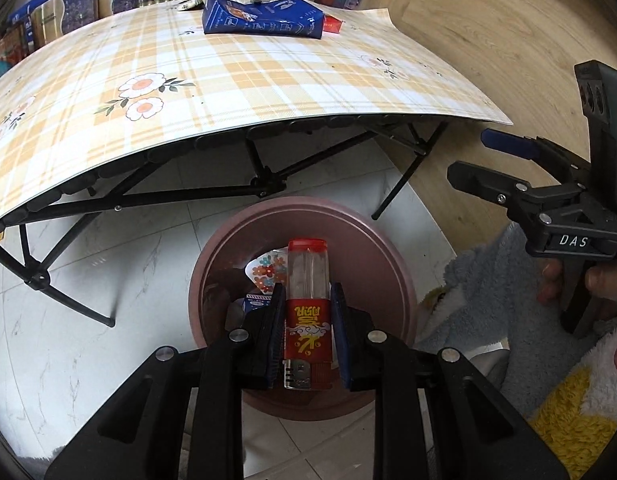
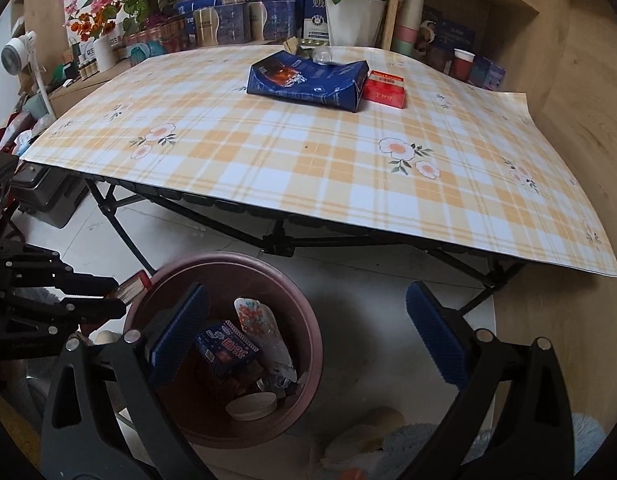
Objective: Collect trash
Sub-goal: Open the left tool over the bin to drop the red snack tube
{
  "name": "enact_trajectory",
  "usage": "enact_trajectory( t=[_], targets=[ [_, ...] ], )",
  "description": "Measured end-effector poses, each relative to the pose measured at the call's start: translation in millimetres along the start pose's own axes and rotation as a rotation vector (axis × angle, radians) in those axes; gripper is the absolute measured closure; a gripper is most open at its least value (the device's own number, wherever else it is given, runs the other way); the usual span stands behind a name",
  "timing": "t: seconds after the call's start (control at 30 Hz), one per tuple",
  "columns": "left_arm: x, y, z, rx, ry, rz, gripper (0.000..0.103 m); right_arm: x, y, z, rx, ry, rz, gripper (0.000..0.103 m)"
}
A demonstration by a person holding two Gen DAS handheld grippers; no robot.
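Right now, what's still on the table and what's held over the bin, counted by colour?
Blue: 1, the flattened carton on the table.
Red: 2, the small box beside the carton, and the lighter in the left gripper above the bin.
Total: 3.

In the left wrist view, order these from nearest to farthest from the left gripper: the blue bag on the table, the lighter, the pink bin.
1. Lighter, clamped in the left gripper.
2. Pink bin, directly below.
3. Blue bag, on the table's far side.
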State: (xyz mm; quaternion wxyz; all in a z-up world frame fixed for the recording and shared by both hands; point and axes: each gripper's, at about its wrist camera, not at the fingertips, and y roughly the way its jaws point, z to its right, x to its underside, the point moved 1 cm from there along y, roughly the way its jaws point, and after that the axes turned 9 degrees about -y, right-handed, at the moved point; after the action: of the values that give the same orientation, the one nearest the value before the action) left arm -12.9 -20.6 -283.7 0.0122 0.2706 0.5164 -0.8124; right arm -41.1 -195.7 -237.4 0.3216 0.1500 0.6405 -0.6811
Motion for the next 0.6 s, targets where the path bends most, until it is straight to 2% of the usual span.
enact_trajectory(
  t=[0.03,0.13,0.2,0.27,0.5,0.6],
  targets=[
    [0,0,-1,-0.001,-0.004,0.003,0.078,0,1,1,-0.003,0.007,-0.003,0.006],
    [-2,-4,-3,-0.019,-0.015,0.037,0.058,1,1,5,-0.007,0.030,-0.006,0.006],
    [-3,-7,-5,-0.034,-0.023,0.062,0.051,1,1,8,-0.005,0.045,-0.004,0.006],
    [-4,-10,-10,-0.053,-0.042,0.086,0.039,2,1,9,-0.010,0.052,-0.003,0.006],
    [-10,-15,-23,-0.089,-0.110,0.120,0.028,2,2,10,-0.015,0.062,-0.001,0.006],
    [-11,-20,-29,-0.121,-0.143,0.156,0.015,2,2,10,-0.009,0.064,0.002,0.006]
  ],
)
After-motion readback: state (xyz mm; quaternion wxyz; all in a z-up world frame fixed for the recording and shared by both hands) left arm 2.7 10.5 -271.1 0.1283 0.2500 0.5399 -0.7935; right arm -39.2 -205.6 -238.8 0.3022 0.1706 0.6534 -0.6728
